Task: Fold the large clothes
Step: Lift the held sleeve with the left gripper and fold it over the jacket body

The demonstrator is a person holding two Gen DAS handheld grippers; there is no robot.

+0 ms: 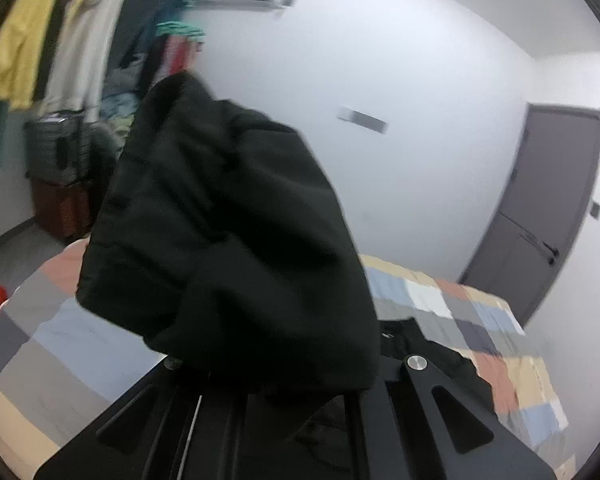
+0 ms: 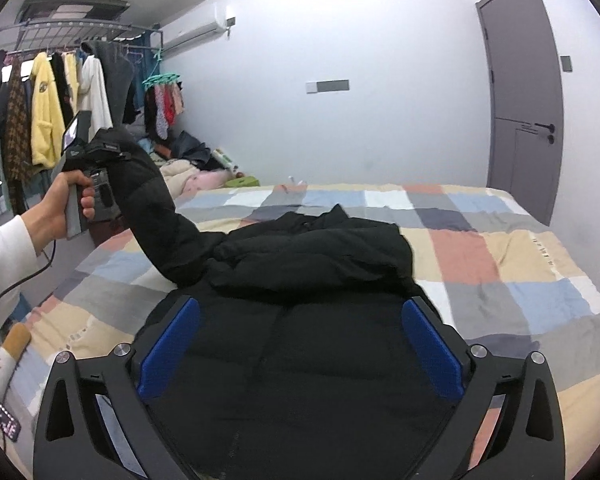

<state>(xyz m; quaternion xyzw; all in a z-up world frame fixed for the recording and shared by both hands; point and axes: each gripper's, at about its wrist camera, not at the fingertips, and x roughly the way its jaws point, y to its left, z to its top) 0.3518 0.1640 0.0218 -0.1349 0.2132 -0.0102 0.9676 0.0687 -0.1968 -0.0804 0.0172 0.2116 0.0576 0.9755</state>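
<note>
Black padded cloth is your whole job here: the puffer jacket (image 2: 312, 264) lies spread on the checked bedspread (image 2: 500, 264), collar toward 12 o'clock, body running down to 6 between your right gripper's (image 2: 300, 344) blue pads (image 2: 432, 350). That gripper stands wide open above the jacket front, pressing on nothing. Your left gripper (image 2: 100, 152), up at 9 o'clock in the right wrist view, is clamped shut on the cuff of the left sleeve (image 2: 160, 216), which arches from it down to the shoulder. You look to be mid-way through folding that sleeve in; the next move likely calls for carrying the cuff across toward 3 o'clock and laying it flat on the chest. In the left wrist view the sleeve blocks the fingertips entirely, and blur smears the hanging clothes (image 1: 32, 40) at 10 o'clock. The jacket's hem is cut off below.
</note>
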